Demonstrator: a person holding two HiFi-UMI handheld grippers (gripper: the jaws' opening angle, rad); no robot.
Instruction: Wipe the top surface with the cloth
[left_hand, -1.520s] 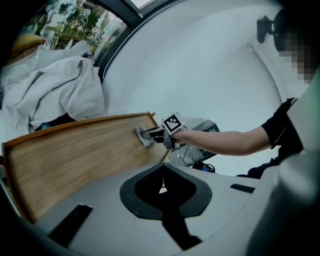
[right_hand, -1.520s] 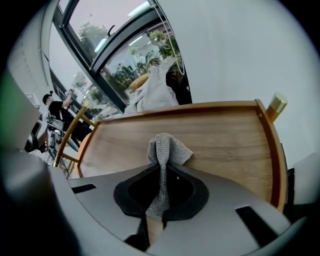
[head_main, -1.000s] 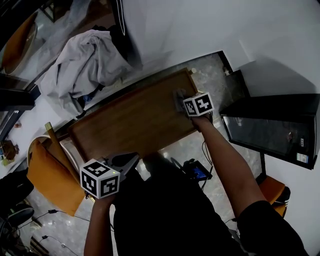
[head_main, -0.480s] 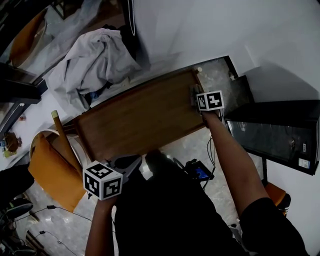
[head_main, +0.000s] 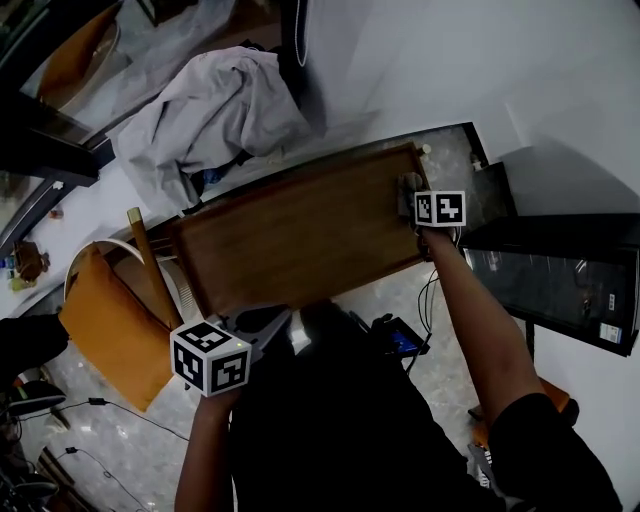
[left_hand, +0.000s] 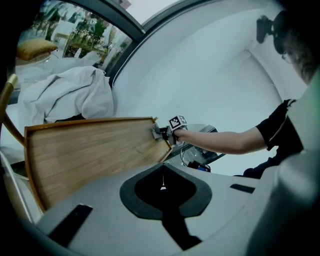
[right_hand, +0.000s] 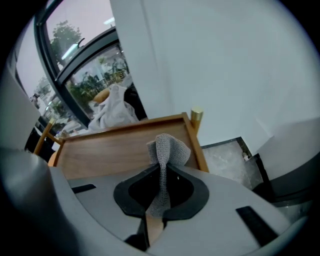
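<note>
At the tabletop's (head_main: 290, 240) right end: cloth (right_hand: 167, 147) pinched in the right gripper (right_hand: 160, 172), bunched ahead of its jaws. Left gripper (left_hand: 161, 187) closed, empty.

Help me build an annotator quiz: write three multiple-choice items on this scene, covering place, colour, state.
1. Where on the wooden tabletop is the cloth? A. right end B. centre C. left end
2. What colour is the cloth? A. red B. grey C. yellow
3. The left gripper is: A. open wide B. shut on the cloth C. shut, empty
Answers: 1 A, the right gripper holds it by the right rim; 2 B, grey weave; 3 C, jaws meet on nothing.
</note>
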